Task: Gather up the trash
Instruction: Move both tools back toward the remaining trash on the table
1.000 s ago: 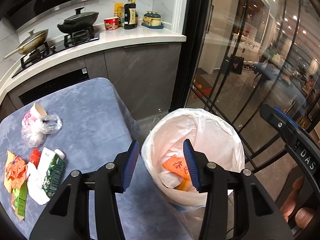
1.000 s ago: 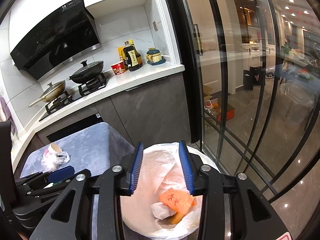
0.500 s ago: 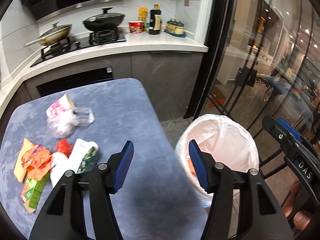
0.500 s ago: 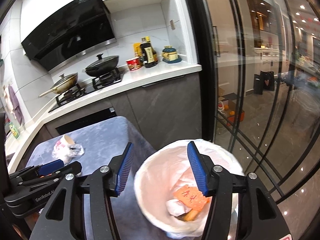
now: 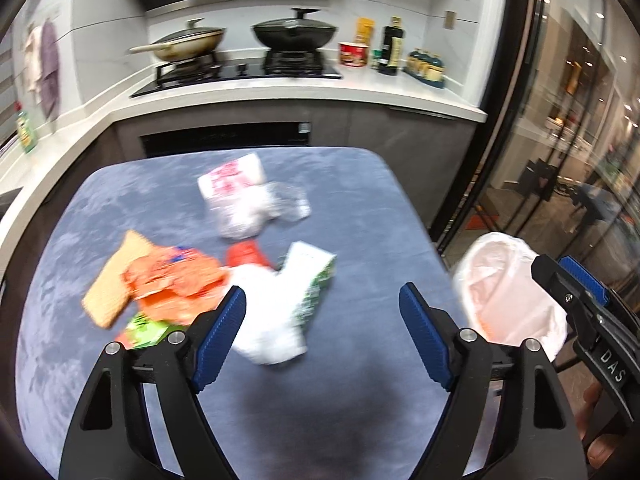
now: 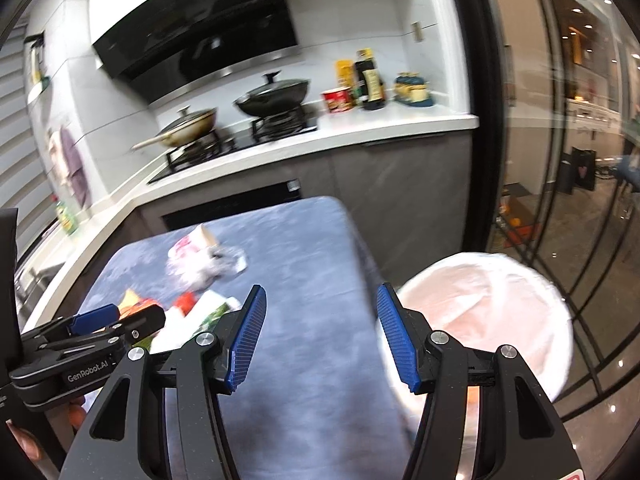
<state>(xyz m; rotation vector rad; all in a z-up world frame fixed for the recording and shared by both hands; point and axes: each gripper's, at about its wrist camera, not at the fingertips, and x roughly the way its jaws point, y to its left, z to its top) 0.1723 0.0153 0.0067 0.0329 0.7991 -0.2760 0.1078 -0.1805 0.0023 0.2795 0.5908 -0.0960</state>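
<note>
Both grippers are swinging away from the white-lined bin (image 5: 508, 292) toward the blue table (image 5: 360, 216), jaws spread and carrying nothing. Left gripper (image 5: 322, 336) is hanging over the table's near edge, facing a white wrapper (image 5: 268, 320) and green carton (image 5: 314, 284) mid-table. Right gripper (image 6: 318, 338) is pointing between table and bin. Farther back, a paper cup (image 5: 234, 178) is lying on its side, so another pickup looks likely.

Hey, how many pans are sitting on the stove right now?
2. A cream-coloured lidded pan on the left burner, handle pointing left, and a black lidded wok on the right burner. Nothing else shows on the stove.
</note>
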